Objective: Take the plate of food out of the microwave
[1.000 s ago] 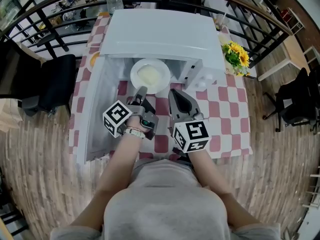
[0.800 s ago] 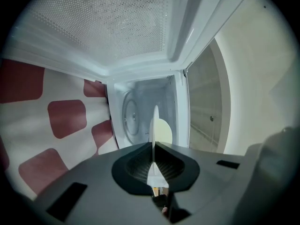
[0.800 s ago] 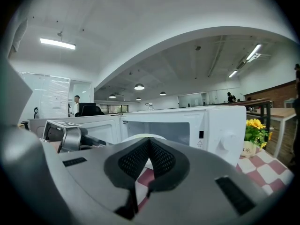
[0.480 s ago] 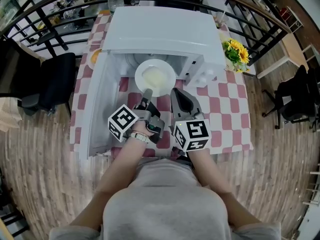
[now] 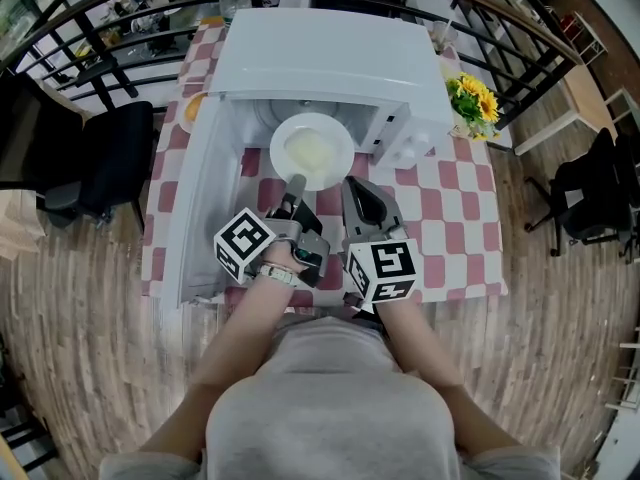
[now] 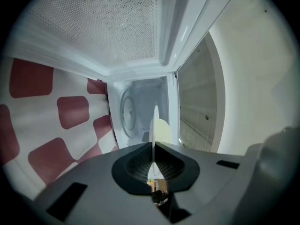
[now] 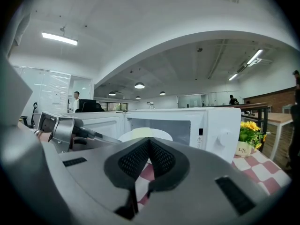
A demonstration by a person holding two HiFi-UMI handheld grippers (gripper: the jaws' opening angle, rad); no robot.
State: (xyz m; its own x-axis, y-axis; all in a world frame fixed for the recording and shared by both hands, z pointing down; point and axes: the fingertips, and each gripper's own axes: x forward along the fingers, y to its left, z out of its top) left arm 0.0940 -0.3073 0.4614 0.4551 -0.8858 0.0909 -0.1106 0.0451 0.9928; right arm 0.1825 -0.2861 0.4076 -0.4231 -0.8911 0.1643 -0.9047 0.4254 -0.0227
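The plate [image 5: 312,151] has come a little way out of the microwave [image 5: 320,58]. A second ago its far side sat right under the top edge of the opening. Now more of it shows in front. The left gripper [image 5: 296,182], its jaws shut on the near rim, has pulled back toward the person and a bit to the right. Most of that move came first. In the last half second very little changed.
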